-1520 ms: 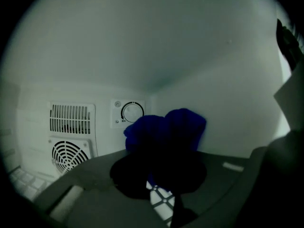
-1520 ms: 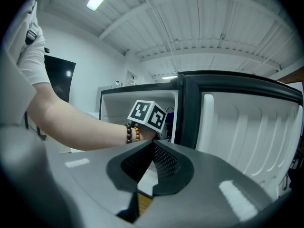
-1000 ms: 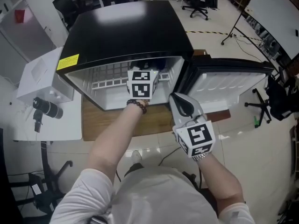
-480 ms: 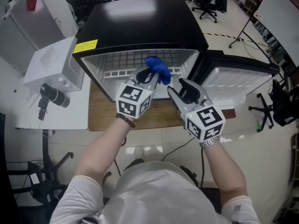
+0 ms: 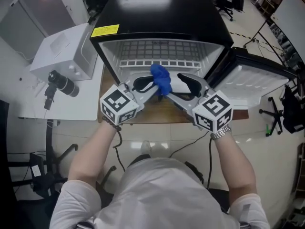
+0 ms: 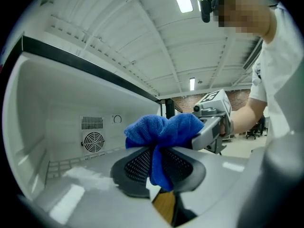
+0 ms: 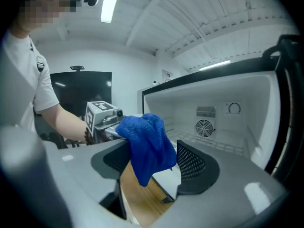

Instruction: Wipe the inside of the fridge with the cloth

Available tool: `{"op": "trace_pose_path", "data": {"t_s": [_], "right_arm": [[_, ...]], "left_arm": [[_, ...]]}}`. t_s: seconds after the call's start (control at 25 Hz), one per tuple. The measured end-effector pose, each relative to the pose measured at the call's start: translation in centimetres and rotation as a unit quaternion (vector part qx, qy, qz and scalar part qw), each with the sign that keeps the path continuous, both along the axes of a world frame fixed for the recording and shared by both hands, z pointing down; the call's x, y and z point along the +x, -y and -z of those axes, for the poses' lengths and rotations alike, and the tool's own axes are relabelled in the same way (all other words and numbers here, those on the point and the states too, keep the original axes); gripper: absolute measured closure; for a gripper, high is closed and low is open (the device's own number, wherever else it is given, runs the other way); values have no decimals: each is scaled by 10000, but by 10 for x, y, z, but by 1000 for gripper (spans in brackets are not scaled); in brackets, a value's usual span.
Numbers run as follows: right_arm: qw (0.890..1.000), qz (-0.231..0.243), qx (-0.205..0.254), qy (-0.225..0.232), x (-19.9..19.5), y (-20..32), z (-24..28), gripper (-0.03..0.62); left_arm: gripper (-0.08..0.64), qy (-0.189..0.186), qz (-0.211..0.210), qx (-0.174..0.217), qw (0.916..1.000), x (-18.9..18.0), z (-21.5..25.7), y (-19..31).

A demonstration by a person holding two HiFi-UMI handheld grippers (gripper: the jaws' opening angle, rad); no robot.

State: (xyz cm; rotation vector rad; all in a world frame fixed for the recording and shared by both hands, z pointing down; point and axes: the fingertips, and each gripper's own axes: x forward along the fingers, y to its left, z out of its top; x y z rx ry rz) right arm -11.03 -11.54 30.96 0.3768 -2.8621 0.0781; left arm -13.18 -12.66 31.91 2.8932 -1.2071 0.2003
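Since a second ago the left gripper (image 5: 156, 84) has come out of the fridge (image 5: 157, 13), where it was reaching in over the floor of the compartment, and now sits just in front of the open mouth with the blue cloth (image 5: 161, 78) in view. Its jaws are clamped together on the cloth, which bunches up above the pads and hangs in a fold below them. From the fridge's right side the right gripper (image 5: 172, 85) has swung in to meet it, and its jaws have just been opening. They now stand wide apart with the hanging cloth between them, lying against one pad but not squeezed by both. Both grippers point toward each other across the front of the fridge, just outside its lower edge.

The fridge's door (image 5: 257, 80) stands swung fully open at the right. A white wire shelf (image 5: 162, 49) spans the inside, and a round fan grille (image 7: 204, 127) sits on the back wall. Under the fridge a wooden board (image 5: 157, 114) shows, and a white box (image 5: 62, 51) stands just left of the fridge
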Motion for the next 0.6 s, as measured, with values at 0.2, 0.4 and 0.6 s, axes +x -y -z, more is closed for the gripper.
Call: {"op": "trace_pose_path", "data": {"t_s": [0.2,0.4,0.6], "right_arm": [[9946,988,-191,-238,-30,-26,-10,290],[9849,1615,-550,-294,-52,-47,-21,290],[9754,2019,-835,-303,-66,-63,-31,328]], "left_arm": [[491,126,-415,-201,9989,-15,-9,-29],[491,183,-734,-365,9965,-24,-15,-52],[491,231,-850,-531,9947,-32,-24,-64]]}}
